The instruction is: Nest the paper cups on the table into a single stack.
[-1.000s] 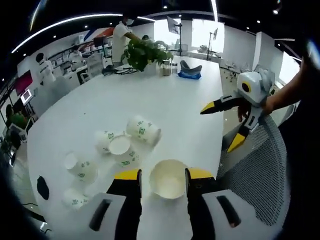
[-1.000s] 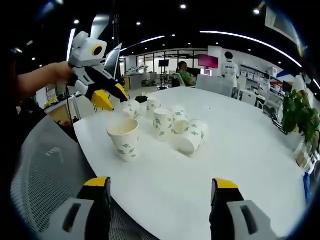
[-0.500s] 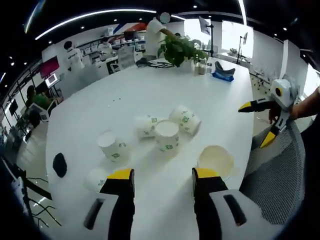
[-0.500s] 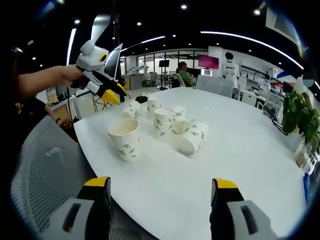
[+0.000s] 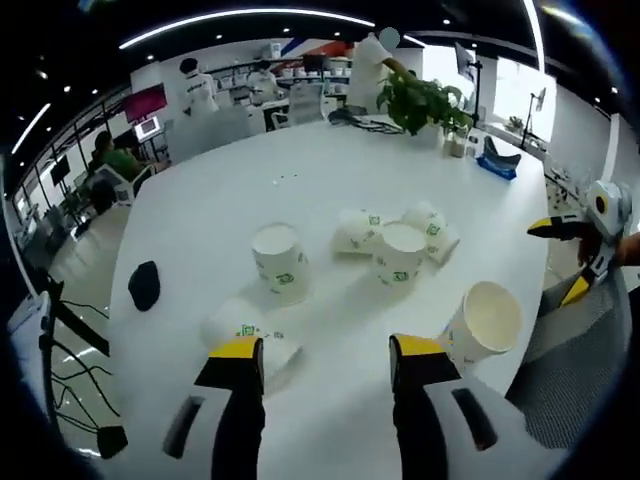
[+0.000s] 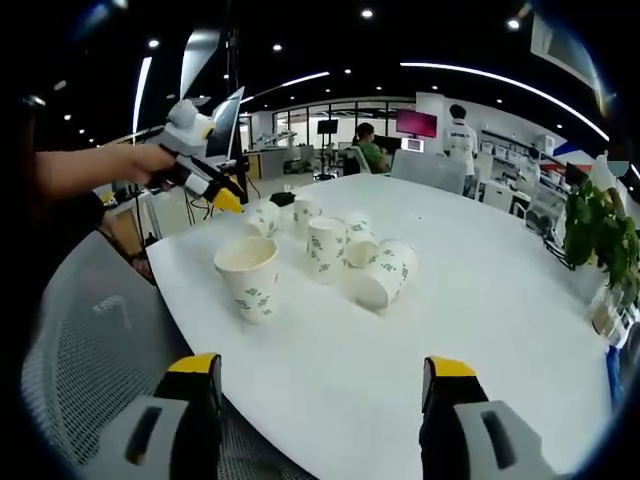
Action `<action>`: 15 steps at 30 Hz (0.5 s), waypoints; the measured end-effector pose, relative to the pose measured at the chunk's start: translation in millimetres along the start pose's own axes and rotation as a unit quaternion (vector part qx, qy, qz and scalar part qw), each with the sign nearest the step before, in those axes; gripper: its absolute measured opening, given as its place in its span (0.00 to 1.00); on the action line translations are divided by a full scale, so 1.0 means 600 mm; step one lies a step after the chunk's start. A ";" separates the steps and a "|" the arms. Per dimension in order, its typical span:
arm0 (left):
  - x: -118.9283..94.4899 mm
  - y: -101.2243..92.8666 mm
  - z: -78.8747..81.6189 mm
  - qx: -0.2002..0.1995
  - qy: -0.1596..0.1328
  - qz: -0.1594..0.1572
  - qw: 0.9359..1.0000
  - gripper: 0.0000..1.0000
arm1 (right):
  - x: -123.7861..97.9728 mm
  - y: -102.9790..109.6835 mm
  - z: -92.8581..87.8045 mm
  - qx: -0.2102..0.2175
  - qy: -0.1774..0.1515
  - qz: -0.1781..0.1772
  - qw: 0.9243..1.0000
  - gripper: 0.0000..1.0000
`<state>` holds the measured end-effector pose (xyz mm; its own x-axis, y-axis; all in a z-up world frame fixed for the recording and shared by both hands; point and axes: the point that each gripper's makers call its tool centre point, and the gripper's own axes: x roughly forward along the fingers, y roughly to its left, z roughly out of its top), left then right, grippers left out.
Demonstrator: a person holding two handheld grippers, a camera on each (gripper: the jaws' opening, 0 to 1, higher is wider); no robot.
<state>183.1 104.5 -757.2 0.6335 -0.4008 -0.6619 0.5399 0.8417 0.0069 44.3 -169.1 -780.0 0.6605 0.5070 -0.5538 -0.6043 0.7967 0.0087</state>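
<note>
Above the paper cups, left gripper level, open-jawed, empty

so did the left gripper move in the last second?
Yes. In the right gripper view, the left gripper moved away from the nearest upright cup, toward the far cups.

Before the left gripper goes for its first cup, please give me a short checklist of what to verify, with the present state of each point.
1. Left gripper open and holding nothing: ok, jaws stand apart.
2. Right gripper open and holding nothing: ok.
3. Cup nearest the left gripper reachable: ok, the lying cup rests on the table just ahead of its jaws, but it is on its side.
4. An upright cup to stack into: ok, the near-edge cup stands mouth up.
5. Any cups nested already: cannot tell; the clustered cups touch and overlap.
6. Right gripper clear of the cups: ok.
</note>
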 end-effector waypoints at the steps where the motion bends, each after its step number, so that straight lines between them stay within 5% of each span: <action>1: 0.003 0.006 -0.001 -0.009 -0.002 0.007 1.000 0.50 | 0.000 0.000 0.000 0.000 0.000 0.000 1.000 0.83; 15: 0.031 0.065 -0.031 -0.119 -0.006 0.073 0.990 0.53 | 0.001 -0.002 -0.003 -0.001 0.004 -0.001 1.000 0.83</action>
<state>205.4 136.7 -783.3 0.7020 -0.2724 -0.6580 0.2971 0.9517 -0.0771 44.3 -170.3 -781.7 0.6591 0.5023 -0.5598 -0.6030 0.7977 0.0058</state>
